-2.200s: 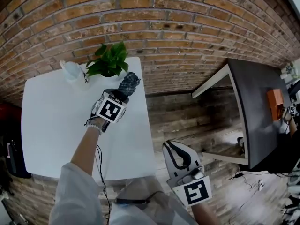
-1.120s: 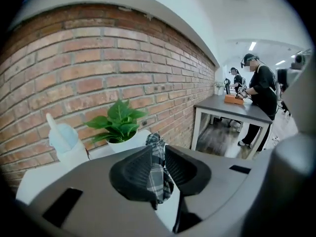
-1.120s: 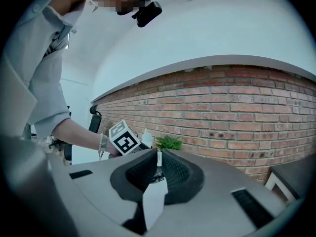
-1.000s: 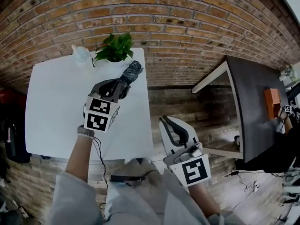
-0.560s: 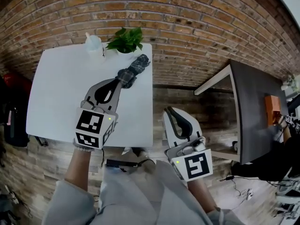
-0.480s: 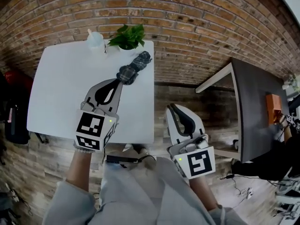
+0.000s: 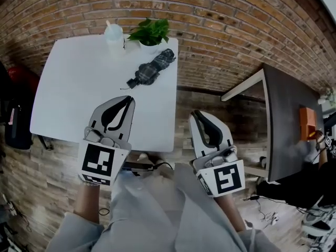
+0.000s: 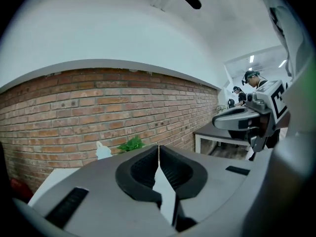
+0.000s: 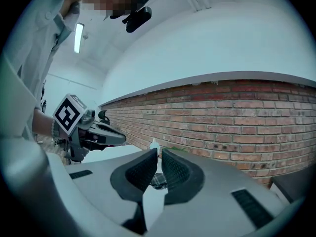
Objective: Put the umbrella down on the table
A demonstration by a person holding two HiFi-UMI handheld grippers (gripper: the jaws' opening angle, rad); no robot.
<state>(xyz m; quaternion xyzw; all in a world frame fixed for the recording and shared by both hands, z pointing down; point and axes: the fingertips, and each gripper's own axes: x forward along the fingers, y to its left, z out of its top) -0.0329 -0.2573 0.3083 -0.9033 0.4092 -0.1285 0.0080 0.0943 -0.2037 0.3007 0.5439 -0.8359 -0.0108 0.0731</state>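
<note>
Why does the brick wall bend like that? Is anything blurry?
Head view: the wide lens bows the red brick wall and white square table; the dark checked folded umbrella looks sharp. Left gripper view: wall arches, edges darken. Right gripper view: same arch, no glare.

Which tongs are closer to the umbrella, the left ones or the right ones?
Left. The left tongs are over the white table, a little short of the umbrella. The right tongs are past the table's right edge, over the floor, farther off.

Cloth umbrella (image 7: 152,69), smooth matt table (image 7: 79,80), rough brick wall (image 7: 220,30).
</note>
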